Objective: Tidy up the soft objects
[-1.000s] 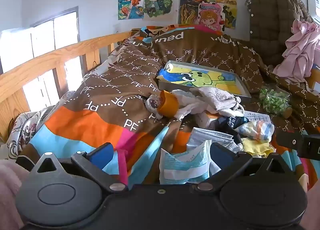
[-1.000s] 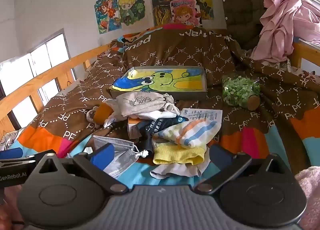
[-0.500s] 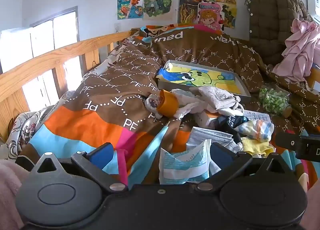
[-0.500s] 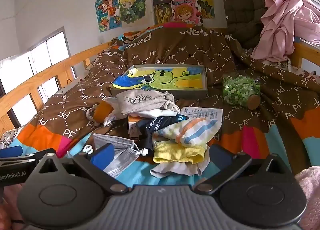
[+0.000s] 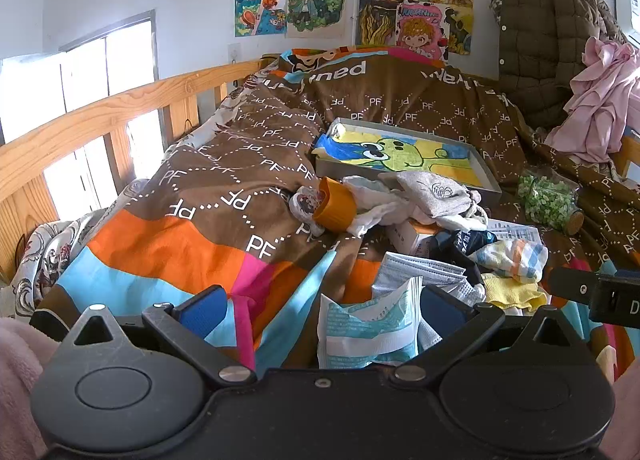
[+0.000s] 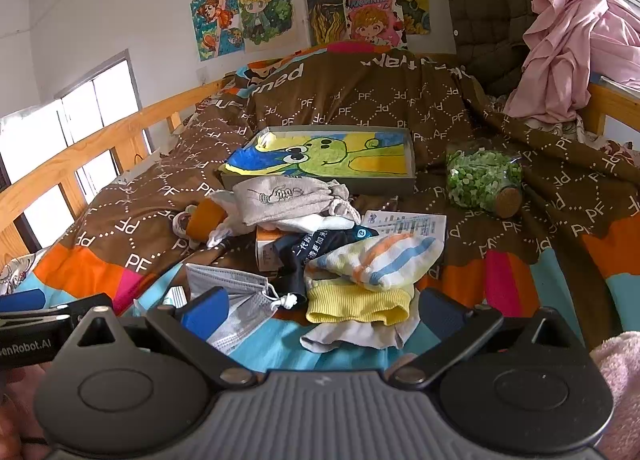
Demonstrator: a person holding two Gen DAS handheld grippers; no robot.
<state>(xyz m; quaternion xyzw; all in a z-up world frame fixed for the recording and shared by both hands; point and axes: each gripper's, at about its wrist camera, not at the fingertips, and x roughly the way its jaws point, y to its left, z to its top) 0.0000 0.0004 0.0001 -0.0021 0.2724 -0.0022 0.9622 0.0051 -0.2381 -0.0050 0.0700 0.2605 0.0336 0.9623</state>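
Everything hangs off the painted tray (image 6: 412, 163), sitting mid-bed on the brown quilt (image 6: 352, 103). Left of it and nearer, an orange cup (image 6: 206, 219) lies tipped against a small printed pouch, with a grey drawstring bag (image 6: 288, 197) draped just in front of the tray's near wall. Nearer again, the soft heap: a grey face mask (image 6: 236, 292), a dark cloth with white lettering (image 6: 316, 248), a striped sock (image 6: 384, 260) resting on a yellow ribbed sock (image 6: 356, 302), and something pale under that, hard to name from here. Right of the tray, a corked jar of green bits (image 6: 484, 179) lies on its side.

Now the risks. These pieces overlap, so a pinch on the striped sock could drag the yellow one along, or catch the printed leaflet (image 6: 408, 223) underneath. The mask's ear loops may snag too. A wide sweep toward the right could set that jar rolling.

The left tongs (image 5: 320, 310) stand spread wide, gripping nothing; a crinkled teal-and-white packet (image 5: 368, 328) rises between the fingers, touching or just in front, I can't say. The right tongs (image 6: 322, 310) are equally wide and empty, framing the mask's lower edge and the yellow sock, with no finger closed on either.
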